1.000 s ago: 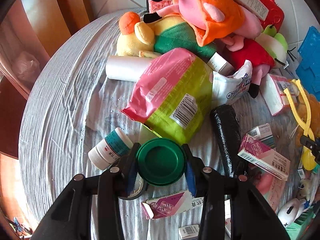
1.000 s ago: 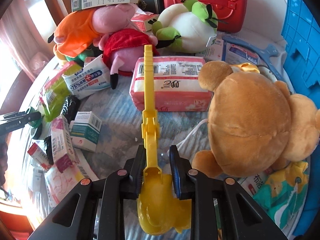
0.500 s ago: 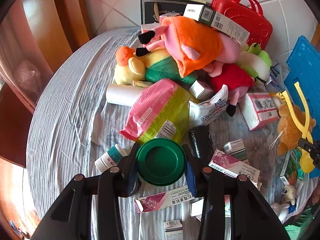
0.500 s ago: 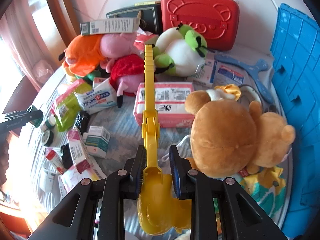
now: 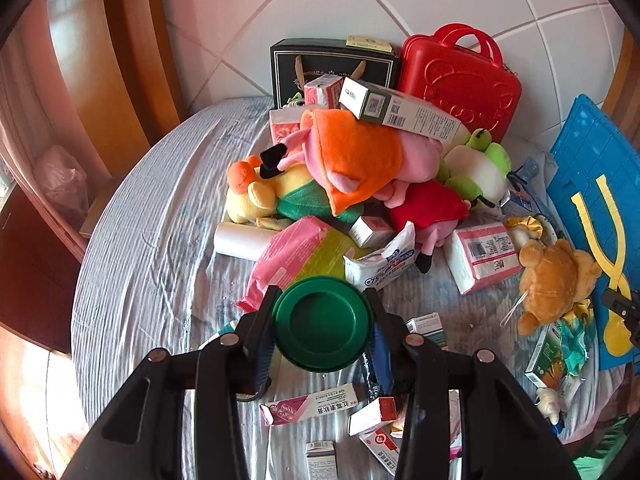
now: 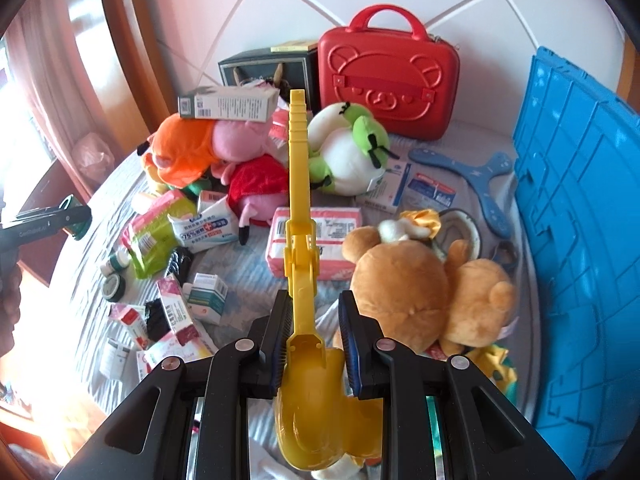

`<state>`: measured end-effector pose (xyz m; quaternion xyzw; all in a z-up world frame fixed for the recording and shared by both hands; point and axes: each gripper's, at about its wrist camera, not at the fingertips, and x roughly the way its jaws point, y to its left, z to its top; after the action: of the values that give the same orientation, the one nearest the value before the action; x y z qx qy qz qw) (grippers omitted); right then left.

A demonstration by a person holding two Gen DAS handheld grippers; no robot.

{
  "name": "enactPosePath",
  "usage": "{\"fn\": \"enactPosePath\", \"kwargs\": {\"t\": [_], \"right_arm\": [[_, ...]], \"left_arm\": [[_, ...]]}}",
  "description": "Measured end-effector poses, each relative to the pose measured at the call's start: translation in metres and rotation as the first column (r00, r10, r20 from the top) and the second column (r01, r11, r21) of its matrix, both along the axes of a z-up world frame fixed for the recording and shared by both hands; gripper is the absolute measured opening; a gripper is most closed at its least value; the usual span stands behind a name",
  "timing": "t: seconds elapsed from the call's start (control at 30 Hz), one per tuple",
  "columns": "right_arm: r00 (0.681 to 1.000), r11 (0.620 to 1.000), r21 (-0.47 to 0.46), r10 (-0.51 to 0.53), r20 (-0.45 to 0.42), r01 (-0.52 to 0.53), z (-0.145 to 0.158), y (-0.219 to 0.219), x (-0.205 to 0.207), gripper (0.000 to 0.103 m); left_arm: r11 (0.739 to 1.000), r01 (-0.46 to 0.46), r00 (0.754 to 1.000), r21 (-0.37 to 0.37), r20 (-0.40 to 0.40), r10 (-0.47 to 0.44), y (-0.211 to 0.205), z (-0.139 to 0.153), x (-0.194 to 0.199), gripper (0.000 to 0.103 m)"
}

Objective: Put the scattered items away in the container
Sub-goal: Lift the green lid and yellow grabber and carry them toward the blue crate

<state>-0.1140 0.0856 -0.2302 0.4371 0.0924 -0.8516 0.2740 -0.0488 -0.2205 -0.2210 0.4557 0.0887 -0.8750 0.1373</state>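
At the bottom centre of the left wrist view, the left gripper (image 5: 322, 322) is clamped partway closed on a green lid (image 5: 322, 326). In the right wrist view the right gripper (image 6: 314, 328) squeezes yellow tongs (image 6: 300, 208) that point up the frame. The blue crate (image 6: 576, 216) stands at the right edge, beside a brown bear (image 6: 420, 292) on the cluttered cloth.

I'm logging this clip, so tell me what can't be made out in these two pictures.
- Crate, both views: inside unseen; only its outer wall shows, cut by the frame edge.
- Green lid, left view: whether a jar hangs beneath, hidden by the lid.
- Yellow tongs, right view: second arm, hidden behind the first.
- Small boxes, left view: print too small.
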Motion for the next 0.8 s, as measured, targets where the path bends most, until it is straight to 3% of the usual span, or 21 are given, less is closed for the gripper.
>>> {"fn": "enactPosePath", "kwargs": {"t": [0.37, 0.8], "right_arm": [[0.997, 0.999, -0.053, -0.003, -0.072, -0.001, 0.056, 0.040, 0.011, 0.023], [0.990, 0.992, -0.123, -0.027, -0.142, 0.010, 0.114, 0.100, 0.014, 0.023]], "left_arm": [[0.999, 0.024, 0.995, -0.021, -0.094, -0.026, 0.037, 0.057, -0.016, 0.040], [0.992, 0.112, 0.972, -0.063, -0.199, -0.123, 0.115, 0.134, -0.051, 0.040]]}}
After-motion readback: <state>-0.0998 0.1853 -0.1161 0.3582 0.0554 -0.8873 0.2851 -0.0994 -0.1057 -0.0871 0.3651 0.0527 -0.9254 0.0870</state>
